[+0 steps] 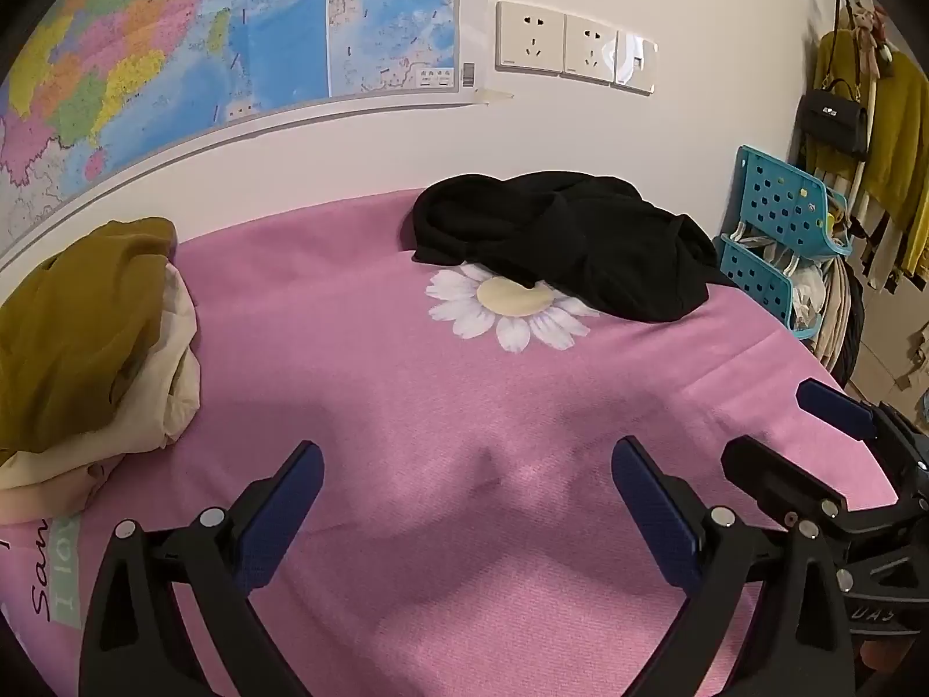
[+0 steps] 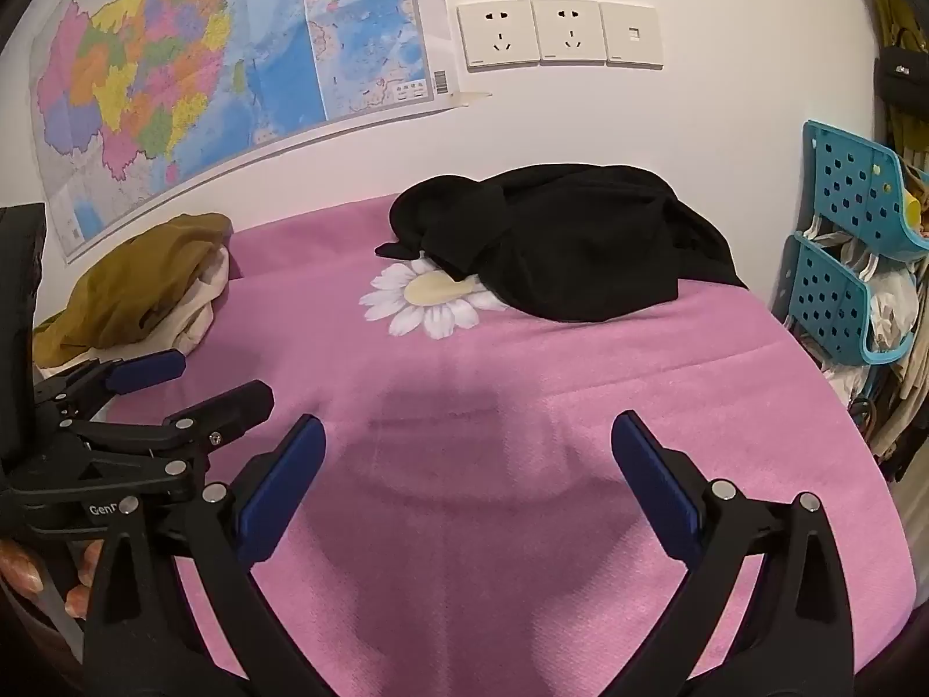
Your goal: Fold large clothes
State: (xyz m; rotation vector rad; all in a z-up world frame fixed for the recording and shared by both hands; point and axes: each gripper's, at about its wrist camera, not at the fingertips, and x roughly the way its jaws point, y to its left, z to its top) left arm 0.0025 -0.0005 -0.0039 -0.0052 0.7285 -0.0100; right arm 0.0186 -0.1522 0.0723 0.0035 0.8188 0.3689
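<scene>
**Both claws spread above a pink bed, black garment heaped at the far side**

A pink bedspread (image 1: 348, 360) covers the whole working surface, printed with a large white daisy (image 1: 511, 305) near its far middle. Behind it stands a white wall carrying a colourful map (image 2: 191, 75) and a row of 3 wall plates, 2 of them sockets (image 2: 557, 35). At the right edge of the bed stands a turquoise perforated plastic rack (image 2: 842, 267) with 2 tiers, and clothes hang beyond it beside a black handbag (image 1: 836, 119).

The black garment (image 2: 569, 250) lies crumpled in a loose heap at the far side of the bed, close to the wall, with its near edge overlapping the daisy's yellow centre. It is bunched and creased, with no sleeve or hem laid flat. Well apart from it, at the bed's far left, sits a second pile: an olive-brown garment (image 1: 75, 325) on top of a cream one (image 1: 180, 372).

The left gripper (image 1: 467, 485) hovers over bare bedspread with its blue-padded fingers spread wide and nothing between them. The right gripper (image 2: 467, 464) is likewise spread and empty, close beside it.
</scene>
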